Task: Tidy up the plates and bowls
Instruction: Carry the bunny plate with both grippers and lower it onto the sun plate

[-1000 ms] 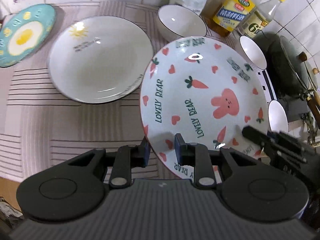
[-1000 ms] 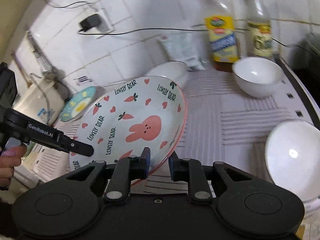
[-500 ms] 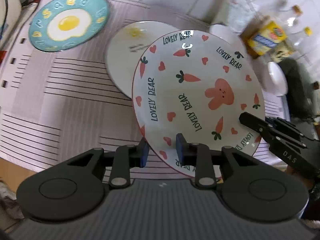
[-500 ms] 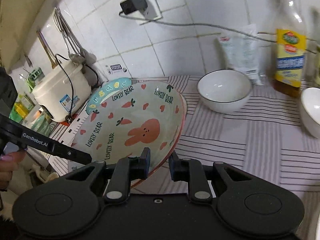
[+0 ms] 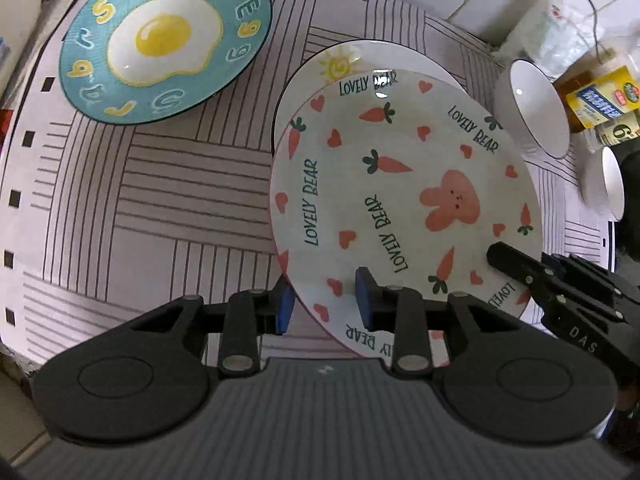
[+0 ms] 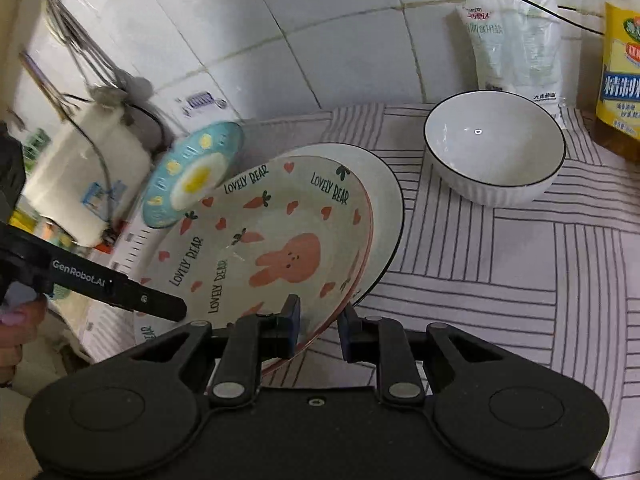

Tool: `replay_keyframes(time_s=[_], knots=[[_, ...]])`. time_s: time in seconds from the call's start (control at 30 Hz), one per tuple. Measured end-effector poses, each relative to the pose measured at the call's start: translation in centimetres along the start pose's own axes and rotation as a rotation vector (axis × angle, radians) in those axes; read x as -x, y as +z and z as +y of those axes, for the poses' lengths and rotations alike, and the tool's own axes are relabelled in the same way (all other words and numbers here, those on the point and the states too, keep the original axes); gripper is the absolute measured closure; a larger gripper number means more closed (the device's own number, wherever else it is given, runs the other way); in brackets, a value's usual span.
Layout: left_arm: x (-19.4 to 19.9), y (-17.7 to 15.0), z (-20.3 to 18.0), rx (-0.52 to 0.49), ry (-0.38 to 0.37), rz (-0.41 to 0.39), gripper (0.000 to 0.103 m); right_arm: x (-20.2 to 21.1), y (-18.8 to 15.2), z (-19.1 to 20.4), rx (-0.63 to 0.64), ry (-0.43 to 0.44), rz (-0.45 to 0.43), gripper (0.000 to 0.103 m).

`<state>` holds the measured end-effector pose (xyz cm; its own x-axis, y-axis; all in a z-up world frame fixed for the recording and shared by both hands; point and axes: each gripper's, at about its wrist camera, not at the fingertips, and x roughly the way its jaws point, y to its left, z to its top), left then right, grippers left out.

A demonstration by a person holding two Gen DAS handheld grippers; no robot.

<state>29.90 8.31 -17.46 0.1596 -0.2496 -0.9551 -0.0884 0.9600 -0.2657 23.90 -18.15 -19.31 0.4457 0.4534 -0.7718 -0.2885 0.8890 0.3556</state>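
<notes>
striped cloth (image 5: 180, 200), bunny plate (image 5: 400, 184) atop white plate (image 5: 352, 54)

The worktop (image 5: 168, 208) is covered by a pale cloth with dark line patterns. On it, toward the wall, lies a teal plate (image 5: 164, 40) with a fried-egg picture and yellow letters. Near it rests a white plate (image 6: 390, 200) with a dark rim and a small sun drawing. A white ribbed bowl (image 6: 494, 156) with a dark rim stands well apart from that plate, just before a plastic bag (image 6: 516, 40) and a yellow-labelled bottle (image 6: 620, 80) at the tiled wall.
</notes>
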Motion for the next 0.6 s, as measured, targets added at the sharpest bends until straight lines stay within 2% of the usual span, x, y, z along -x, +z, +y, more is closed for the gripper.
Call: replay_keyframes(time_s=[0.23,0.43,0.6], knots=[[-1.8,2.0,0.0,-0.009,-0.019,0.072,0.072,-1.3,0.9,1.3,0.063,-0.127,0.029,0.077],[-2.2,2.9,0.0,-0.023,-0.021,0.084,0.071,-2.0,1.4,1.7,0.059,-0.182,0.013,0.075],[-2.8,2.7,-0.1,-0.049,-0.043,0.098,0.072,-3.0,1.1,2.7,0.083,-0.301,0.011,0.069]])
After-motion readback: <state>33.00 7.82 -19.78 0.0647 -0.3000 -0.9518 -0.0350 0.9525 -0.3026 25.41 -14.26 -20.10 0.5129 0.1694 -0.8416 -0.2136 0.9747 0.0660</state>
